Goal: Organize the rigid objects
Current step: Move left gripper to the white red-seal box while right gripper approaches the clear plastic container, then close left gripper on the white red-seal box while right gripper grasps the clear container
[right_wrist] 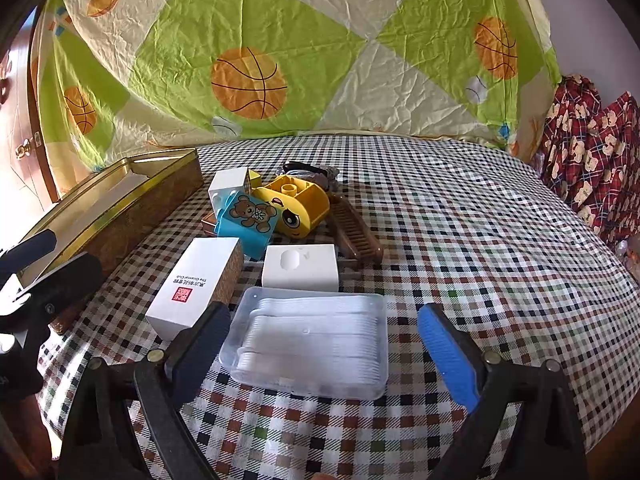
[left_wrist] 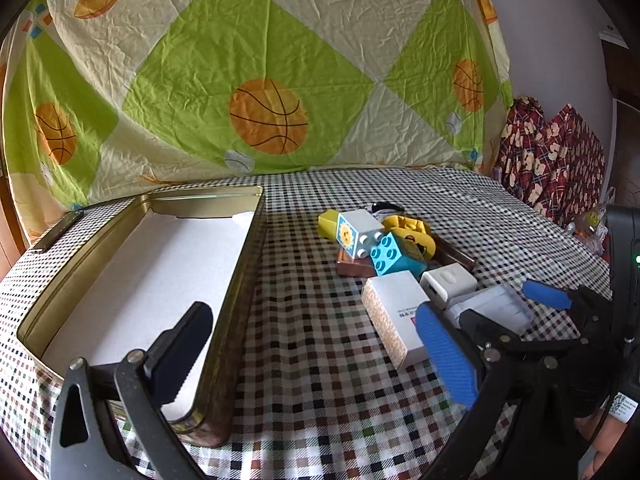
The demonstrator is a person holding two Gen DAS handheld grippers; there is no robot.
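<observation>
Two hand-held grippers hang over a counter [right_wrist: 460,216] covered in a checked cloth, with a basketball-print sheet [right_wrist: 256,40] draped behind.

The right gripper [right_wrist: 320,344] has its fingers spread wide, one black pad on the left and one blue pad [right_wrist: 448,356] on the right. A clear plastic box of white picks [right_wrist: 316,340] lies flat on the cloth between them, and neither pad presses on it.

Just beyond the black finger stands a white carton with a red seal [right_wrist: 196,280], and ahead of the clear box, touching or nearly touching it, sits a small white block with an oval recess [right_wrist: 300,268].

Farther out is a loose heap: a blue toy brick with a bear picture [right_wrist: 248,220], a white toy brick [right_wrist: 226,188], a yellow toy brick with a cartoon eye [right_wrist: 296,208] and a brown wooden comb [right_wrist: 356,236], with a dark item behind that is too small to make out.

The left gripper [left_wrist: 312,344] is also spread, pinching nothing. Its black finger [left_wrist: 180,352] hangs over the near end of an open gold-coloured tin [left_wrist: 236,280] lined with white paper, while its blue finger [left_wrist: 444,352] sits outside the tin, over the cloth just in front of the white carton.

The tin holds none of the objects; all lie on the cloth to the right of it. A fingertip [left_wrist: 604,440] shows at the lower right edge of the left wrist view.
</observation>
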